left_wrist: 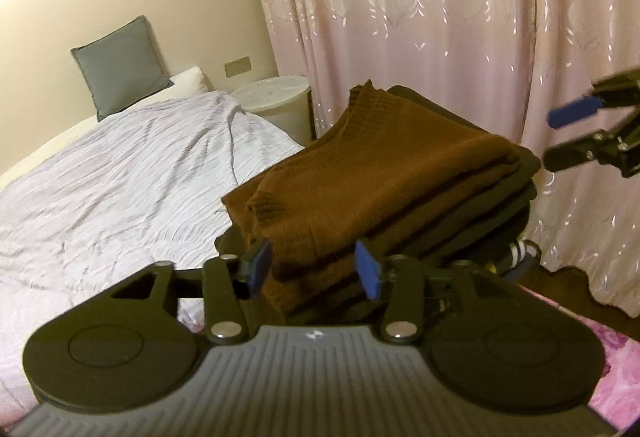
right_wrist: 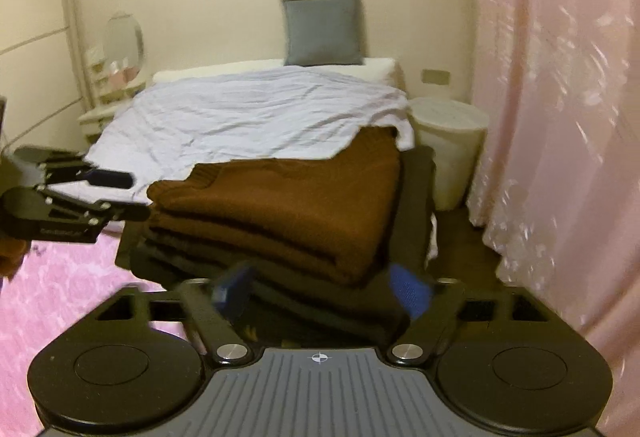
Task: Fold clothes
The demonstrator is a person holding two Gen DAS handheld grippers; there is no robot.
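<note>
**Sweater's folded, looks like stacking time**

The brown sweater (left_wrist: 360,173) sits folded atop a dark clothes pile (right_wrist: 304,301); left gripper (left_wrist: 314,265) and right gripper (right_wrist: 324,289) flank it, both spread wide, holding nothing; probably next: squaring up the edges gently.

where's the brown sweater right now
The folded brown sweater tops a dark clothes pile, centre of both views, ahead of the white bed.

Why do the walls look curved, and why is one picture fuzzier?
Both views bend straight lines because of fisheye lenses. The left wrist view is fairly sharp on the brown sweater, with warm glare on the wall at upper left. The right wrist view is smeared, most plainly on the pink curtain.
</note>
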